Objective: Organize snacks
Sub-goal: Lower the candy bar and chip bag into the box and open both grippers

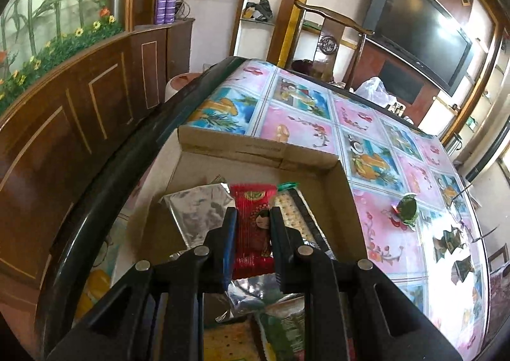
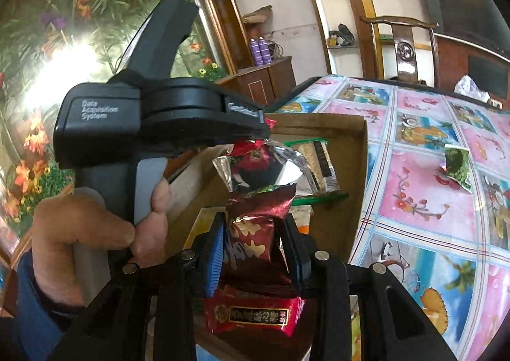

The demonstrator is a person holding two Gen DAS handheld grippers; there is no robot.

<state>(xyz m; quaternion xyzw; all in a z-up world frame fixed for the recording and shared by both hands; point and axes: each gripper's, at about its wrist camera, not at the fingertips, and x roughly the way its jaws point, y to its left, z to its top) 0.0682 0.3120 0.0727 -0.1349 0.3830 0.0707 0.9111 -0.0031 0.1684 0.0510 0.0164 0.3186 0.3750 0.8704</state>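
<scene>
My left gripper [image 1: 253,212] is shut on a red snack packet [image 1: 253,233] with a cartoon face and holds it over the open cardboard box [image 1: 255,150]. In the box lie a silver foil pack [image 1: 197,208] and a cracker pack [image 1: 295,217]. My right gripper [image 2: 253,233] is shut on a dark red and gold snack packet [image 2: 251,239], also over the box [image 2: 318,125]. The left gripper body [image 2: 159,115] shows at the left of the right wrist view, over a silver pack [image 2: 264,169]. A green packet [image 1: 404,209] lies on the table; it also shows in the right wrist view [image 2: 457,166].
The table [image 1: 318,112] has a flowery pink and blue cloth. Several dark packets [image 1: 449,239] lie near its right edge. A red packet with gold lettering [image 2: 255,313] sits below the right gripper. A chair [image 1: 331,35] and a white plastic bag [image 1: 373,88] are at the far side.
</scene>
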